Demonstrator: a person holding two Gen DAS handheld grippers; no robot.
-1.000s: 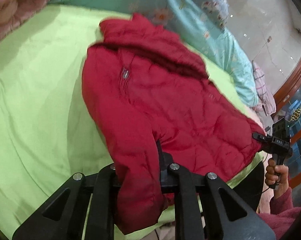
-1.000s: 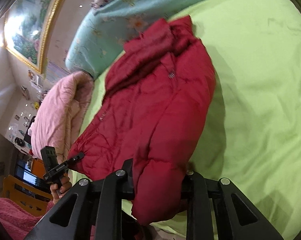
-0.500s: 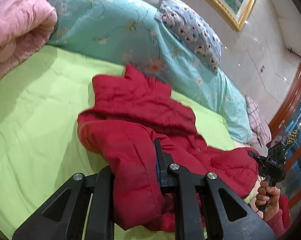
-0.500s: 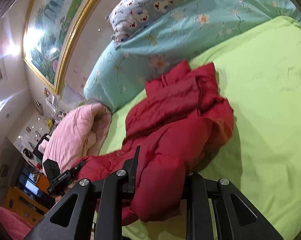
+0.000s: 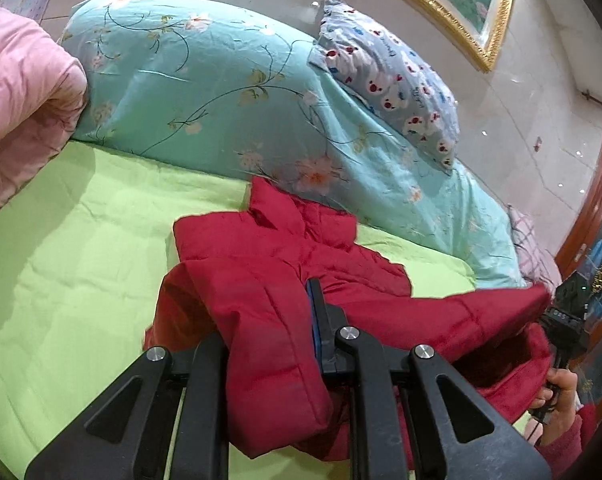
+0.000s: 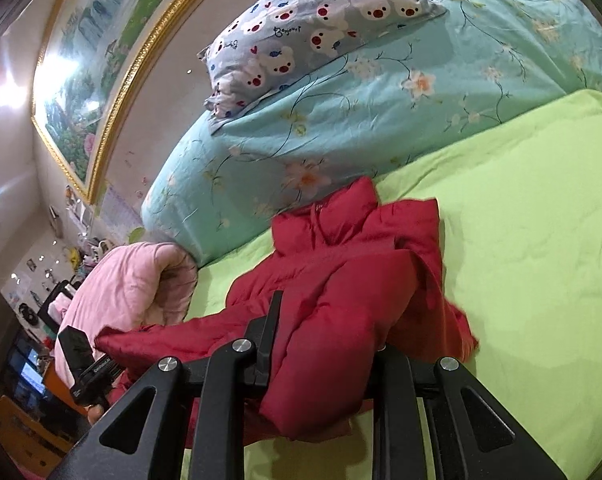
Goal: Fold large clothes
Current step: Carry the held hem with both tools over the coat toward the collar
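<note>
Left wrist view: both claws, left claw [image 5: 273, 344] and right claw [image 6: 321, 356], clenched on red puffer jacket [image 5: 285, 280] hem corners, near teal bolster [image 5: 205, 92]; jacket looks soft, bulky, slippery; pinch deep.

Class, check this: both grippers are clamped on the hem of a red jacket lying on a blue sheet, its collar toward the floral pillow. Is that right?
Not quite. The sheet is lime green, not blue, as the right wrist view shows. The rest holds: the left gripper and the right gripper are both clamped on the hem of the red jacket, its collar toward the floral pillow.
</note>
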